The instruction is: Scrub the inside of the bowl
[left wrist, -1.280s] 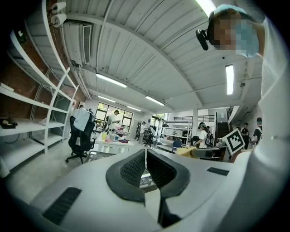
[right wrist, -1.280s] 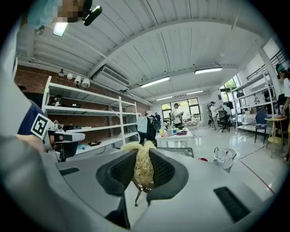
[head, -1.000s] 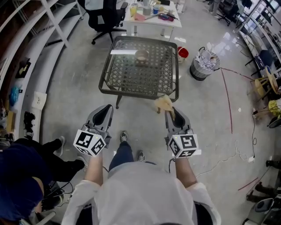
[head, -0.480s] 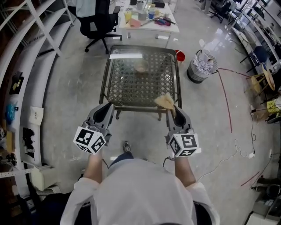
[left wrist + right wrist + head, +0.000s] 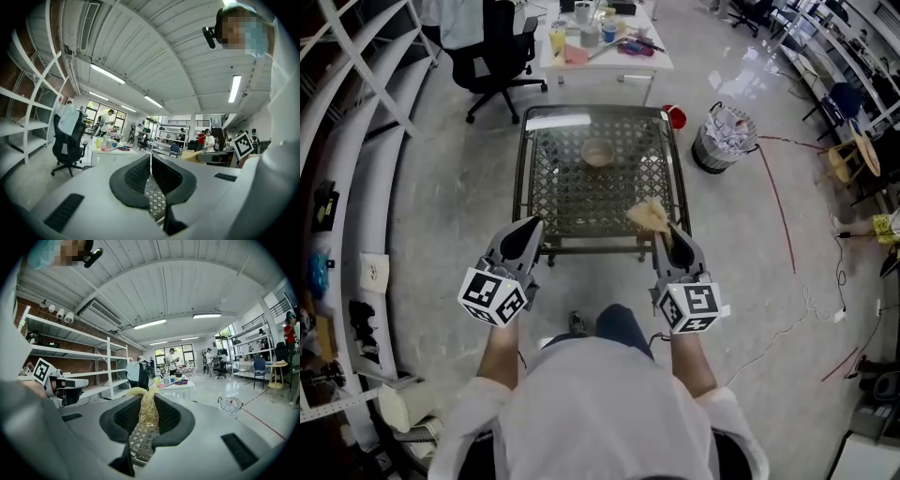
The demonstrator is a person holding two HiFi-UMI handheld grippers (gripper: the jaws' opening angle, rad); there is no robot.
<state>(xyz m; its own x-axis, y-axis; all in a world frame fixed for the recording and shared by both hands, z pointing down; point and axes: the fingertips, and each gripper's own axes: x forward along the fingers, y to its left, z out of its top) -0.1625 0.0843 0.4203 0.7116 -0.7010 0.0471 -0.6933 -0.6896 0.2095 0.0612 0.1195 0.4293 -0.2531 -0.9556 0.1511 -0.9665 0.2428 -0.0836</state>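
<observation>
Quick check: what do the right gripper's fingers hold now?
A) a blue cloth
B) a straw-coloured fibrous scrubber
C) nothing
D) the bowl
B: in the right gripper view, the right gripper is shut on the straw-coloured scrubber; the bowl sits apart, ahead of it.

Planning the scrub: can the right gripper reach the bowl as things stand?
Probably, after closing in: the bowl sits open and alone toward the far side of the table, nothing over it; the right gripper, shut on the scrubber, is at the near edge.
</observation>
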